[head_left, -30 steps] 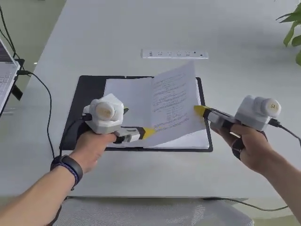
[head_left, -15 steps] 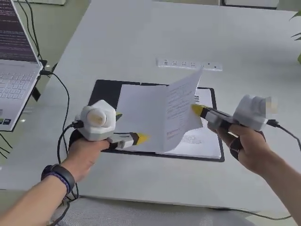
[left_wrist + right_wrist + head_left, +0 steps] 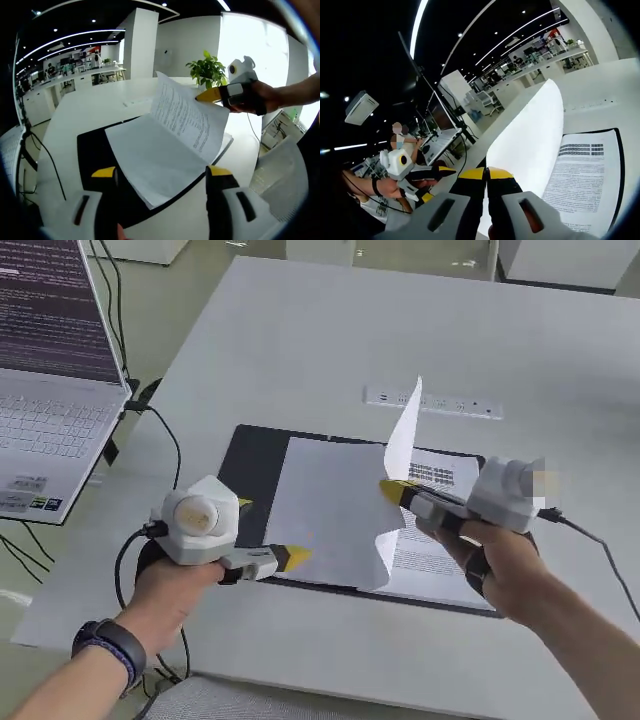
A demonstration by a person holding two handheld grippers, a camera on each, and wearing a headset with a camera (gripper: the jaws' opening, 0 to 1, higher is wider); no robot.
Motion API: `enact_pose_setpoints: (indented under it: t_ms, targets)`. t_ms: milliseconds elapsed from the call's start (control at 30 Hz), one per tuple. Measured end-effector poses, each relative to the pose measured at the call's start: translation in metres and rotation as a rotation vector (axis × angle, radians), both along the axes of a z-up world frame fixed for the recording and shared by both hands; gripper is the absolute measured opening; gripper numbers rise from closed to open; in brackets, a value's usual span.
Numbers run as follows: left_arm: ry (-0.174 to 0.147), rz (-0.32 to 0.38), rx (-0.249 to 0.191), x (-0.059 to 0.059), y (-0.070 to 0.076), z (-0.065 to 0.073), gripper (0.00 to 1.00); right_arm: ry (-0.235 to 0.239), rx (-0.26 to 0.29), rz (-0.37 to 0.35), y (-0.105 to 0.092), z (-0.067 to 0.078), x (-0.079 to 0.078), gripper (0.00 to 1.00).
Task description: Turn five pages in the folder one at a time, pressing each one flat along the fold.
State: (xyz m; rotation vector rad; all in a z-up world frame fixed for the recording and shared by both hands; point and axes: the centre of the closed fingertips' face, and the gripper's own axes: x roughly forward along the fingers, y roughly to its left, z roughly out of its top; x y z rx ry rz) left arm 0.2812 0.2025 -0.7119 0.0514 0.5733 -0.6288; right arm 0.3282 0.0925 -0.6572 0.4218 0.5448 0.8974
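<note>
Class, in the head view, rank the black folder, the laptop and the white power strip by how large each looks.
1. black folder: largest.
2. laptop: second, though the frame edge crops it, so its full size is unsure.
3. power strip: smallest, and farthest from the camera.

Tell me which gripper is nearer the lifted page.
Right. The right gripper is shut on the page, holding its edge up; the left gripper hovers open by the folder at its near edge, clear of that page.
</note>
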Motion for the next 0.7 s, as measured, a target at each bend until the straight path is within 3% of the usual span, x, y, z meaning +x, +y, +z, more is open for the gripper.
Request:
enact_pose_setpoints:
  t_ms: [400,700]
  targets:
    - [0.009,0.061,-0.013,-0.005,0.033,-0.001,0.71,0.044,-0.023,0.096,0.055,-0.026,-0.003,0.00]
    - [0.008,0.092,-0.032,-0.014,0.038,0.001,0.71,0.087,-0.043,0.168,0.097,-0.050,-0.009,0.00]
